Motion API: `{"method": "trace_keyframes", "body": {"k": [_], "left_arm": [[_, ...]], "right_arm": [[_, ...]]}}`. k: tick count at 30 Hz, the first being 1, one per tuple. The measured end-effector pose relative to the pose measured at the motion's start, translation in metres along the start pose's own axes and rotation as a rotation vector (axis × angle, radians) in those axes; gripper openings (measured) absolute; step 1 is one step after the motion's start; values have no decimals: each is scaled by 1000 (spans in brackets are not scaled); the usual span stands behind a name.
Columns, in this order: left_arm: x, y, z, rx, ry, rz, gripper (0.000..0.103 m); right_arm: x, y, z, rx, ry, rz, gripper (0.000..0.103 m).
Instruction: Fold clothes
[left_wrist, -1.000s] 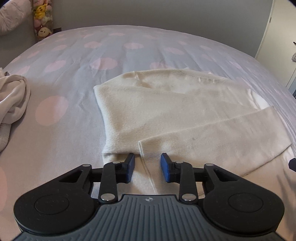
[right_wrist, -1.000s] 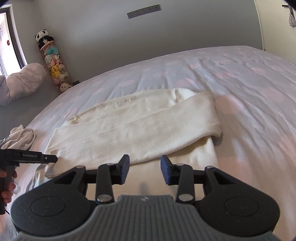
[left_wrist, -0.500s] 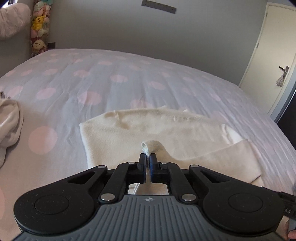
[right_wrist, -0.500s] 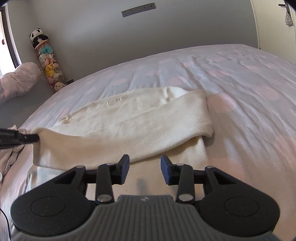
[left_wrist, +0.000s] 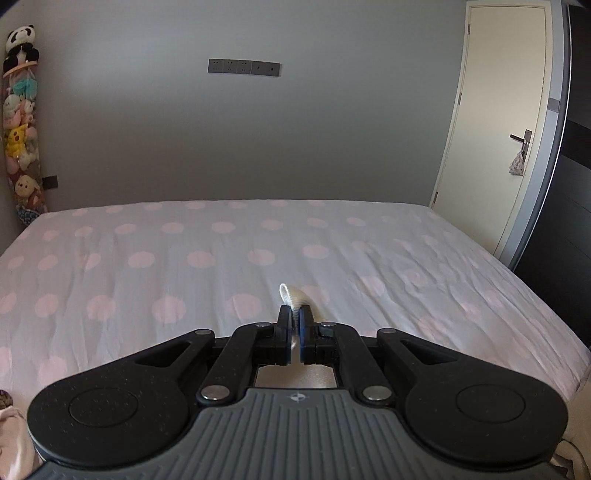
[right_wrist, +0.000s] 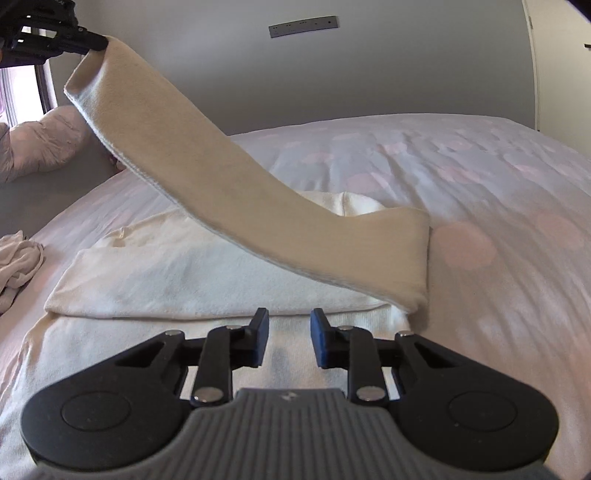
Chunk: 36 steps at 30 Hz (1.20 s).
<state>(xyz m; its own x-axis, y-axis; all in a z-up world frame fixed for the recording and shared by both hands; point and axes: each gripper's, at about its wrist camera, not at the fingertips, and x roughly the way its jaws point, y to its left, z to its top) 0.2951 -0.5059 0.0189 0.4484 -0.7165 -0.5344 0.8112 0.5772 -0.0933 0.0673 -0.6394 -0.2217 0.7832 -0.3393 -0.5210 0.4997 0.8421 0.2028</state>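
Holding: left gripper (left_wrist: 294, 325) has its fingers pinched tight on the sleeve (right_wrist: 236, 184) cuff, raised high.
Sleeve axis: slants down from upper left to the sweater (right_wrist: 192, 273) shoulder at right.
Right gripper (right_wrist: 289, 341): fingers apart, empty, just above the sweater body on the bed (right_wrist: 480, 192).

Dotted bedsheet (left_wrist: 258, 254), door (left_wrist: 498, 147), plush toys (left_wrist: 18, 122)

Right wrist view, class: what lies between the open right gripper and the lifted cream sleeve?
In the right wrist view, only the sweater body lies flat on the bed between the right gripper and the sleeve, which the left gripper holds up.
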Motion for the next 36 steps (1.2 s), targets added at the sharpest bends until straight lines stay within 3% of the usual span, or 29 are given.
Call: {"method": "trace_keyframes", "body": {"k": [4,6,8,10,13,20,25,31,33,36], "left_arm": [[-1,7,1,0,-3,30,2],[1,14,-1,-5,4,49,2],[2,22,-4,-10,10,67,2],[5,32,-11,-17,28,91,2],[19,57,-40,-43,107,143,2],[59,121,-127,-165,307,218,2],[70,137,-158,-206,369,208,2],[78,147,-175,-271,391,168,5],[69,153,-176,-303,380,148,18],[59,156,-179,-325,366,111,26]], "right_arm": [[9,-13,9,40,-31,-45,28],[9,-16,9,51,-28,-86,22],[9,-20,9,63,-25,-128,5],[8,-24,10,74,-22,-169,4],[8,-29,10,91,-17,-224,1],[10,-34,6,121,12,-233,0],[12,-37,3,143,33,-239,0],[13,-41,1,167,54,-243,0],[12,-42,0,172,56,-241,0],[12,-42,0,180,58,-239,0]]}}
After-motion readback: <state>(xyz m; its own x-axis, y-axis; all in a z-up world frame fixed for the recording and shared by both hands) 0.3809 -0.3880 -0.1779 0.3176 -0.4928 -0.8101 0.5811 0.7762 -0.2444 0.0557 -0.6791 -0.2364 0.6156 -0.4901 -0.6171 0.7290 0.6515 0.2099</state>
